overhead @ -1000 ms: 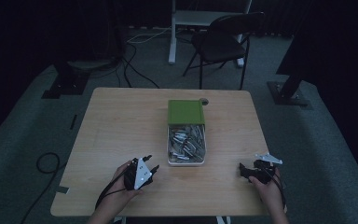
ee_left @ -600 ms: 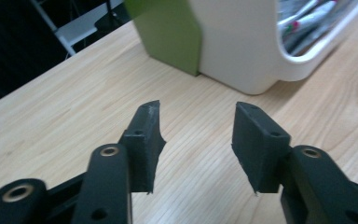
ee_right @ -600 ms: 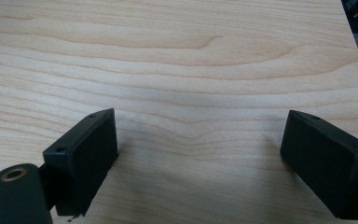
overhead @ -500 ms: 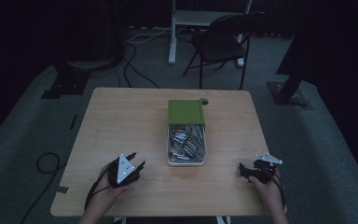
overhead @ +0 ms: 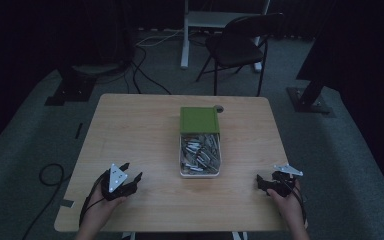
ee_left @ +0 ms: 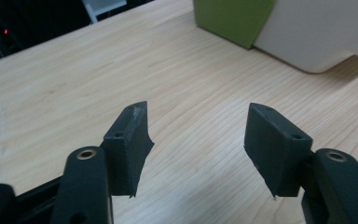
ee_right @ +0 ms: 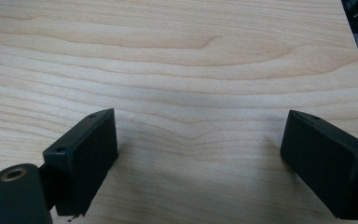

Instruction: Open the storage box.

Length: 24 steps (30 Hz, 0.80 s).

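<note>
Spanning the scene, the wooden table (overhead: 130, 130) carries a white box (overhead: 200, 172) of metal pieces with a green lid (overhead: 199, 120) at its middle; the left gripper (overhead: 131, 173), jaws just opening on nothing, and the right gripper (overhead: 259, 181), jaws wide and empty, flank it near the front edge.

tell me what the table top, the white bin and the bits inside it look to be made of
Table top: pale wood or wood-look laminate, matt, with grain lines clear in both gripper views.
White bin: probably plastic, smooth with rounded corners.
Bits inside: likely metal, grey and glinting, too small to tell more.
</note>
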{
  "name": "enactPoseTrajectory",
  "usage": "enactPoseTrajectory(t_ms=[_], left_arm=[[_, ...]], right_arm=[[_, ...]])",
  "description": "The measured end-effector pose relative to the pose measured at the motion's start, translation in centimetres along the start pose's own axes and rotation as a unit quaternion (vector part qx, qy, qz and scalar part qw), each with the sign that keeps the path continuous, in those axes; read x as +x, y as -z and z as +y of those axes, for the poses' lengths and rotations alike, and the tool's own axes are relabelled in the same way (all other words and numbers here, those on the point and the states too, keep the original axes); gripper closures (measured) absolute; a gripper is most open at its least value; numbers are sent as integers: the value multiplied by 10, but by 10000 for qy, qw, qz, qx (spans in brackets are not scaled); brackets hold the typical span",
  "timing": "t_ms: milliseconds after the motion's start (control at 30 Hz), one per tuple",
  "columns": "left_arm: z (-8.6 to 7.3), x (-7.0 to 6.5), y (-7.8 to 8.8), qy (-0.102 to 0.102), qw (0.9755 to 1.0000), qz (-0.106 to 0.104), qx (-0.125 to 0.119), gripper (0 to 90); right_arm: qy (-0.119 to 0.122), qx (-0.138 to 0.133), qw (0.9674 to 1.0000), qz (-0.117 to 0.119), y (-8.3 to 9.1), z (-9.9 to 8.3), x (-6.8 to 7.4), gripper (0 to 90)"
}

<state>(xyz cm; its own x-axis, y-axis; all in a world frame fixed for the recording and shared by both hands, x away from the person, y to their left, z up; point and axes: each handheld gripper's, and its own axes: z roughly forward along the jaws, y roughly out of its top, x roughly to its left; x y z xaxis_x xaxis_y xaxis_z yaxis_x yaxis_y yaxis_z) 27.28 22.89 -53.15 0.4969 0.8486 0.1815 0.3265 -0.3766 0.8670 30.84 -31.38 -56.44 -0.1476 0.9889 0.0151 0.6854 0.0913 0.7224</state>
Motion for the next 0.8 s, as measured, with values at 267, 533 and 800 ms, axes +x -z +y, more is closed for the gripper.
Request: enactPoseTrajectory(t_ms=[267, 533, 800], left_arm=[[-9, 14, 5, 434, 9990, 109, 28, 316], [-16, 28, 7, 760, 9955, 531, 178, 97], [-22, 35, 9, 1108, 9902, 719, 450, 96]], right_arm=[[-1, 0, 10000, 0, 0, 0, 0, 104], [-1, 0, 10000, 0, 0, 0, 0, 105], [-2, 0, 10000, 1, 0, 0, 0, 104]])
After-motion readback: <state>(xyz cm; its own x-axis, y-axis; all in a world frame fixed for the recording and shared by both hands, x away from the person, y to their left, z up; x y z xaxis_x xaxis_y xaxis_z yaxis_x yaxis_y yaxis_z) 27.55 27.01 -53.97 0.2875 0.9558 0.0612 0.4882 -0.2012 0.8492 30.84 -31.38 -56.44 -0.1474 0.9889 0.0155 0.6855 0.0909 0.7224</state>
